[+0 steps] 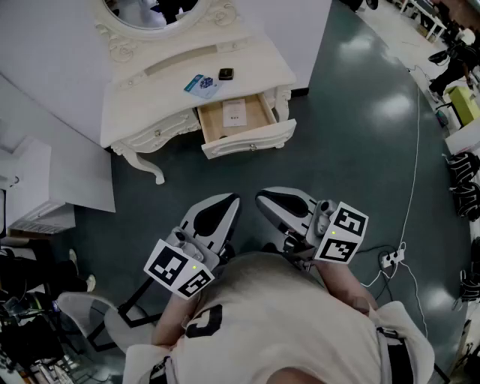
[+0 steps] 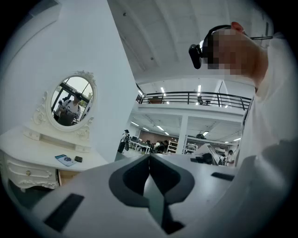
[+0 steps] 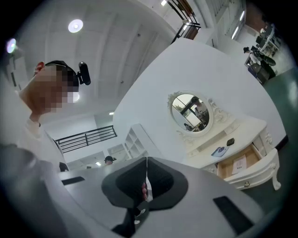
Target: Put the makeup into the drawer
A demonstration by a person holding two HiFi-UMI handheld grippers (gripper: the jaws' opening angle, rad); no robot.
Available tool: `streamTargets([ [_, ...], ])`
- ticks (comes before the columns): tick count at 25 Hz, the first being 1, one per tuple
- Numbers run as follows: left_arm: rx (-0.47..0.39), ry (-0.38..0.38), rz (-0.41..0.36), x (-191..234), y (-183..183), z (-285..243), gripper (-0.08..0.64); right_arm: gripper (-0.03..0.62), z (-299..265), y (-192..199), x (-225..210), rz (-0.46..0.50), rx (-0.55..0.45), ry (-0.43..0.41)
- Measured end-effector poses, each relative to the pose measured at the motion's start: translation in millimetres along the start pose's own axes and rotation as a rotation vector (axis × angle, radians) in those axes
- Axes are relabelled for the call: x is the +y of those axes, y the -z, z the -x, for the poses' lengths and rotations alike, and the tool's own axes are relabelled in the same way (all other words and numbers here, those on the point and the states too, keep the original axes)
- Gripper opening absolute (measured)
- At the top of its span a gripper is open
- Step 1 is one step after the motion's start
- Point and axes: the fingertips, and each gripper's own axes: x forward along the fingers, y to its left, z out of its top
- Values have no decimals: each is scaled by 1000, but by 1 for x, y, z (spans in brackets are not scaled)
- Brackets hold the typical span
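Observation:
A white dressing table [image 1: 150,101] stands at the far side of the floor with its drawer [image 1: 251,140] pulled out; a white card lies inside. On the tabletop lie a blue makeup packet [image 1: 202,85] and a small black compact [image 1: 226,74]. Both grippers are held close to my chest, far short of the table. My left gripper [image 1: 235,198] is shut and empty, its tips meeting [image 2: 149,157]. My right gripper [image 1: 259,196] is shut too [image 3: 146,160]; a small pinkish bit shows low in the slit between its jaws, and I cannot tell what it is.
The oval mirror [image 1: 150,11] backs the table against a white wall. White cabinets [image 1: 34,187] stand at the left, and dark chair bases at the lower left. A cable and power strip [image 1: 390,259] lie on the green floor at the right.

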Motion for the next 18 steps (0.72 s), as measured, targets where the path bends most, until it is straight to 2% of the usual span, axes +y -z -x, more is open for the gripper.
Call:
streamTargets([
  [6, 28, -25, 15, -11, 14, -13, 57, 27, 23, 9, -10, -42, 18, 3],
  [13, 46, -71, -5, -20, 18, -24, 57, 28, 41, 9, -19, -63, 33, -14],
  [18, 62, -98, -7, -17, 21, -26, 58, 28, 42, 6, -24, -46, 36, -31],
])
